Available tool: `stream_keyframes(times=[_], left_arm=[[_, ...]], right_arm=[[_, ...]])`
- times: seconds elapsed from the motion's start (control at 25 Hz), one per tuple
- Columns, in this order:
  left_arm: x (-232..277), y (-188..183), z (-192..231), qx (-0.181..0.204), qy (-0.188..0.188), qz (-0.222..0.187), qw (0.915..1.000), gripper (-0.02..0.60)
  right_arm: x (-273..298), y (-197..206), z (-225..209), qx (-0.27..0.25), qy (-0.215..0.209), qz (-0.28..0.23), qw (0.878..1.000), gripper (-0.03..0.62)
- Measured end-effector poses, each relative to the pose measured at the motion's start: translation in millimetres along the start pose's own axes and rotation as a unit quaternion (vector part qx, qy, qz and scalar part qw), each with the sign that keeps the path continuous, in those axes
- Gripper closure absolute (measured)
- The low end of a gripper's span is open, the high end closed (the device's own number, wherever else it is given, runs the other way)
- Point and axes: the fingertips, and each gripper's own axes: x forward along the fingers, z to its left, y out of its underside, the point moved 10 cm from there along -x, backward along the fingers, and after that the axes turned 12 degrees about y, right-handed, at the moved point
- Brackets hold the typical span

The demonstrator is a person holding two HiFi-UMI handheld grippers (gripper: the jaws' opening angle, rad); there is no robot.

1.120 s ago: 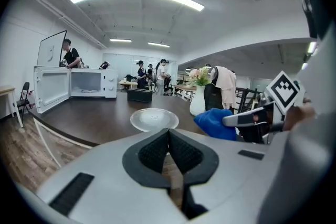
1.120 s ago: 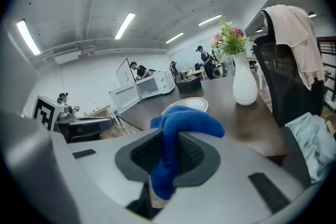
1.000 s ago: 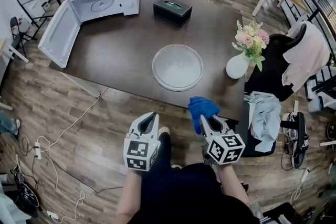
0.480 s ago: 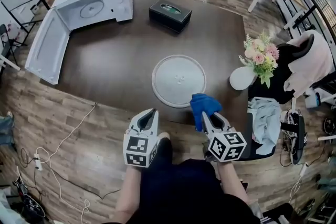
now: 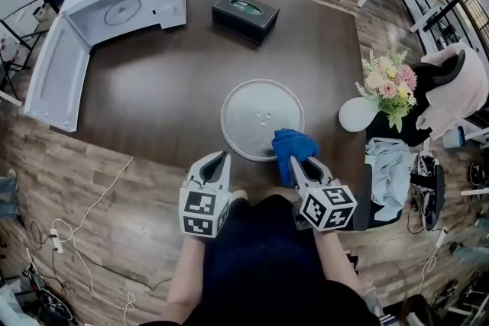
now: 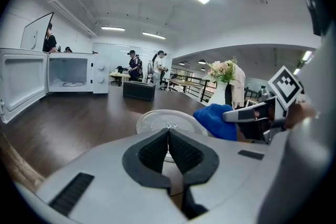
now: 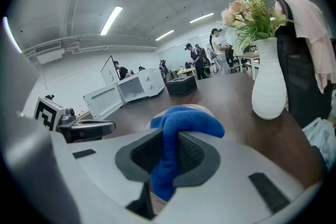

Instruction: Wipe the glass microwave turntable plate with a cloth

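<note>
The round glass turntable plate (image 5: 260, 118) lies flat on the dark table, near its front edge; it shows too in the left gripper view (image 6: 163, 119). My right gripper (image 5: 296, 163) is shut on a blue cloth (image 5: 291, 146) whose bunched end hangs over the plate's near right rim. In the right gripper view the cloth (image 7: 181, 123) fills the space between the pads and hides most of the plate. My left gripper (image 5: 218, 160) is shut and empty, just short of the table's front edge, left of the plate.
A white microwave (image 5: 118, 8) with its door swung open stands at the table's back left. A black tissue box (image 5: 244, 15) sits behind the plate. A white vase of flowers (image 5: 367, 111) stands at the right edge. People walk in the background.
The view has closed in on the table. My right gripper has carried the blue cloth forward from the table's edge to the plate's near rim. The left gripper has kept its place beside it.
</note>
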Motion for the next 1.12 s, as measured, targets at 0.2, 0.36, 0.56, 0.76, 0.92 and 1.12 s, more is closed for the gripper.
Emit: stream_keyframes(times=[0.2,0.36,0.56,0.76,0.92,1.12], left_arm=[[8.2,-2.5,6.6,0.006,-0.008,0.029,0.9995,0.577],[20.7,-3.8,13.8,-0.002,-0.013,0.051,0.9986,0.577],[35.6,-6.4,20.6,-0.026,-0.019,0.072,0.9969,0.577],[50.3,-0.4,27.4,-0.034,-0.025,0.112,0.9928,0.577],[62.0,2.9,34.1,-0.026,-0.026,0.157,0.9869,0.577],[76.6,6.0,42.0,-0.007,-0.019,0.201,0.9793,0.577]], right_arm=[[9.5,-11.0,-3.9,-0.005,-0.004,0.005,1.000,0.545],[22.0,-18.9,-12.3,-0.009,-0.011,0.015,1.000,0.545],[39.2,-33.3,-21.8,-0.016,-0.027,0.029,0.999,0.545],[57.2,-41.8,-23.8,-0.024,-0.043,0.042,0.998,0.545],[67.1,-42.1,-21.5,-0.027,-0.054,0.058,0.996,0.545],[76.5,-42.7,-19.8,-0.030,-0.065,0.068,0.995,0.545]])
